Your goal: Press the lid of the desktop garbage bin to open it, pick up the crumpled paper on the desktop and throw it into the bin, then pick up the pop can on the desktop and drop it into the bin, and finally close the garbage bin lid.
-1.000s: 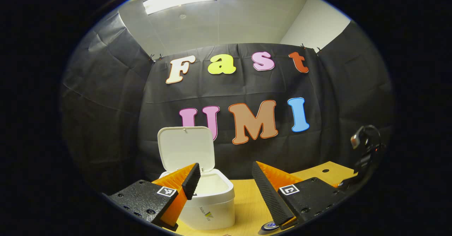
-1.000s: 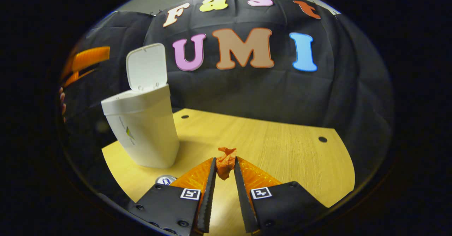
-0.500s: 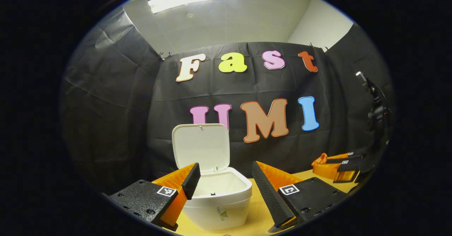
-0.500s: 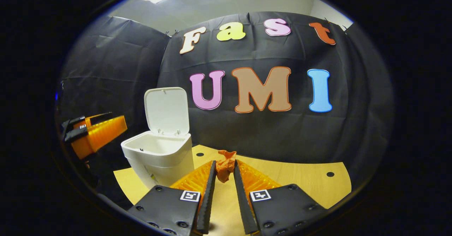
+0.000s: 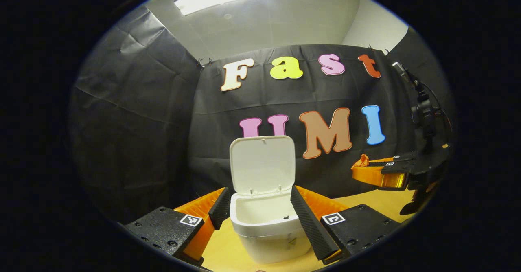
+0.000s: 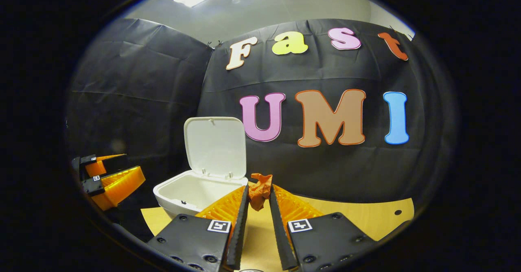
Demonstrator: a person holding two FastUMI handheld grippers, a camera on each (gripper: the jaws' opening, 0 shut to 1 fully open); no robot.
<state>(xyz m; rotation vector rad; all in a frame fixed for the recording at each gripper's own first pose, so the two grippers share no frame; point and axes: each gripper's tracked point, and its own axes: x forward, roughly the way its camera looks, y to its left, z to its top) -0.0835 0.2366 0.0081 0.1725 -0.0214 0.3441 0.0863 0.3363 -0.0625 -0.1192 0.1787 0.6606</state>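
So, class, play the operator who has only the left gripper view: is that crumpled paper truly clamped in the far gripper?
Observer: Yes. In the right gripper view, both fingers of the right gripper press on the crumpled paper.
Operator: And is my own gripper near the bin?
Observer: Seen from there, the left gripper hangs open to the left of the bin, apart from it.

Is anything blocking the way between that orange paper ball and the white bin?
Nothing visible does. The right tool holds the crumpled paper just right of the bin. The lid stands open and the left tool hovers off to the far side.
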